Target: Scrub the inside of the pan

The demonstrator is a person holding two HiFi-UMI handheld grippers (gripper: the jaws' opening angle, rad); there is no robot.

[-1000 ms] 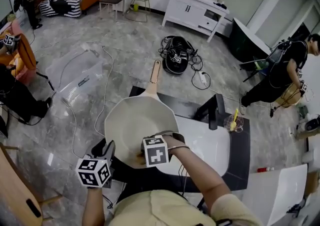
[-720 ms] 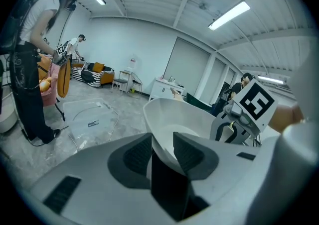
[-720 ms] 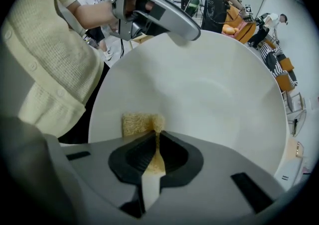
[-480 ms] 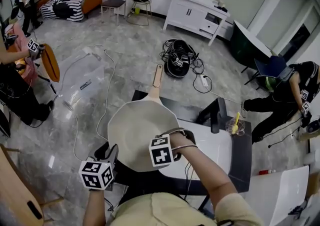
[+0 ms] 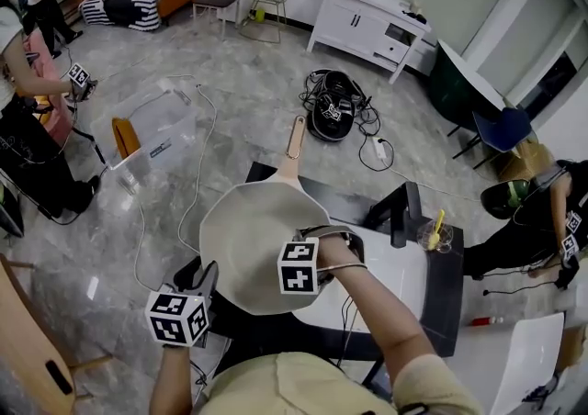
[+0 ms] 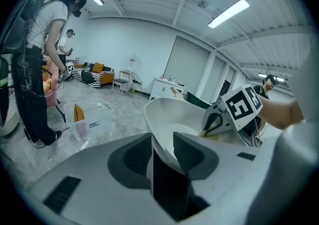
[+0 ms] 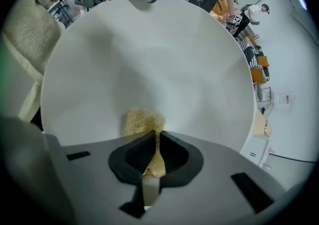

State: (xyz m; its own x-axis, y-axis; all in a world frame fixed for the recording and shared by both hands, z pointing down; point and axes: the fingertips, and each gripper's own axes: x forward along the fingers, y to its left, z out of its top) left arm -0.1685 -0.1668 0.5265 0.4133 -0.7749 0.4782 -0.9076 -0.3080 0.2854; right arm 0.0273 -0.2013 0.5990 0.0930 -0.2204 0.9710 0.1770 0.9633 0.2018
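Note:
A cream pan [image 5: 248,239] with a wooden handle [image 5: 294,142] is held tilted over the counter's left end. My left gripper [image 5: 204,283] is shut on the pan's near rim; in the left gripper view the rim [image 6: 162,144] runs between the pads. My right gripper [image 5: 323,241] reaches into the pan from the right. It is shut on a yellowish fibrous scrub pad [image 7: 142,122], which presses on the pan's inner wall [image 7: 149,55]. The left gripper view shows the right gripper [image 6: 215,122] low inside the pan.
A white sink [image 5: 400,266] sits in a dark counter [image 5: 447,298] with a black faucet [image 5: 401,207] and a glass holding a yellow brush [image 5: 434,233]. A clear plastic bin [image 5: 152,133] and cables lie on the floor. People stand at far left and right.
My right gripper has slid a little to the right and farther along the pan's inside with the pad. The left gripper keeps its hold on the rim. People in the background have moved.

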